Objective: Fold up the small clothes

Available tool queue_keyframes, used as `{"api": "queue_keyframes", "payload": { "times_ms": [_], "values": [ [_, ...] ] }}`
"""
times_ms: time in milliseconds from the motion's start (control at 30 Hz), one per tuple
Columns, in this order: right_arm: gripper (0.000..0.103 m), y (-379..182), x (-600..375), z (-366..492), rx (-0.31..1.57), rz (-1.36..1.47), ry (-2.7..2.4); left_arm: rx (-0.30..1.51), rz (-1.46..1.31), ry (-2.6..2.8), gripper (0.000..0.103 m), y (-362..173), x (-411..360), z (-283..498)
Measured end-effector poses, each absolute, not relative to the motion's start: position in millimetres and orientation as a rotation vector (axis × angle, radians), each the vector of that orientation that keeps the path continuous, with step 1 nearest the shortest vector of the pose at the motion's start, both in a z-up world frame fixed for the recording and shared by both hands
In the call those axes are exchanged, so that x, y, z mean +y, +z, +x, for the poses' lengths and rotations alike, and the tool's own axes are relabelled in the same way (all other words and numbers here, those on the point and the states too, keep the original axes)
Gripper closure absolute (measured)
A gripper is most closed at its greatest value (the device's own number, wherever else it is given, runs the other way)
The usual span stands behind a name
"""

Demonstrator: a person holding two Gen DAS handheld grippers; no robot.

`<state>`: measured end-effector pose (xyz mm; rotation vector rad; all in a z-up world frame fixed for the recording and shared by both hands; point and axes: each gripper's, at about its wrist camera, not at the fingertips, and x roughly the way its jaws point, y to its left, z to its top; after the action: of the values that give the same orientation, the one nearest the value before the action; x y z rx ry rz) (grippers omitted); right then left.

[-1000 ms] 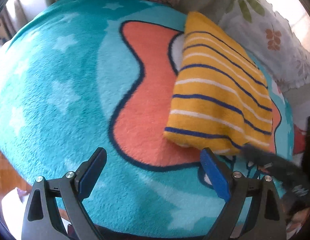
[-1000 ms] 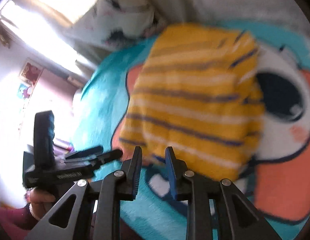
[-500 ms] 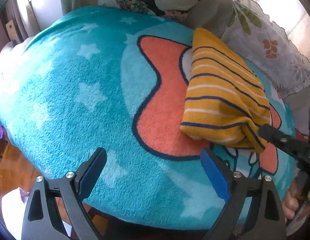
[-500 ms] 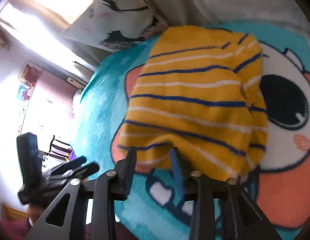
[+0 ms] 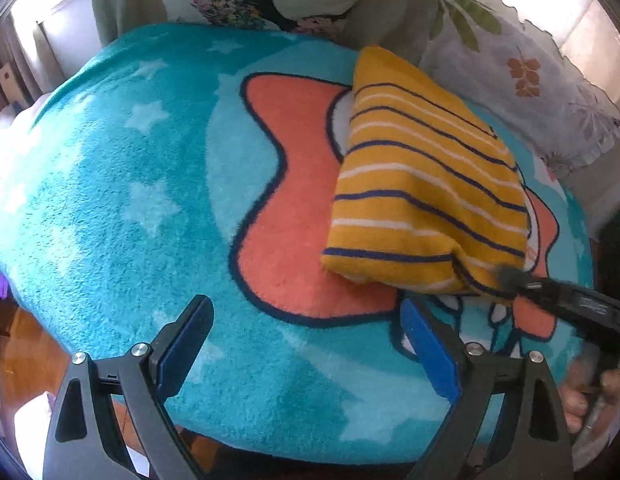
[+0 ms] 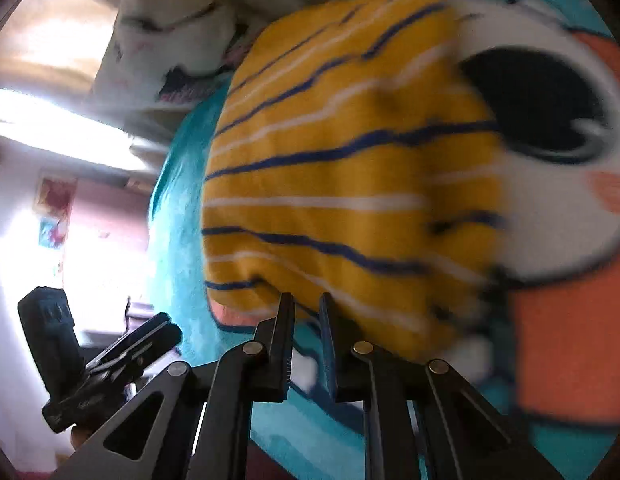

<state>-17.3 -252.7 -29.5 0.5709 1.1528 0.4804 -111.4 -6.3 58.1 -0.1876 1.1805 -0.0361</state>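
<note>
Since half a second earlier, right gripper [image 6: 305,300] had closed in on the garment's near edge. Left wrist view: left gripper [image 5: 305,330] spread wide, holding nothing; folded yellow striped garment [image 5: 426,184] lay on teal blanket [image 5: 109,200]. Right wrist view, blurred: narrow gap, grip on the cloth unclear.

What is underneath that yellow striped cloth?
The yellow striped cloth lies on a teal cartoon blanket, over its orange and white patches. Whatever the blanket shows directly beneath the cloth is hidden.
</note>
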Motion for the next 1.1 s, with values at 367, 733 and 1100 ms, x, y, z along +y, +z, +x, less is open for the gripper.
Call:
{"api": "queue_keyframes", "payload": {
  "times_ms": [367, 733, 1100],
  "values": [
    [0.072, 9.3, -225.1, -14.7, 0.998, 0.472, 0.559, 1.187, -0.147, -0.076, 0.009, 53.3, -34.1, -104.7],
    [0.073, -36.6, -226.7, -17.8, 1.193, 0.526, 0.599, 1.172, -0.187, 0.000, 0.009, 55.2, -6.1, -114.2],
    [0.047, -14.9, -266.9, -37.9, 1.075, 0.534, 0.477, 1.167, -0.128, -0.035, 0.009, 57.6, -30.1, -115.3]
  ]
}}
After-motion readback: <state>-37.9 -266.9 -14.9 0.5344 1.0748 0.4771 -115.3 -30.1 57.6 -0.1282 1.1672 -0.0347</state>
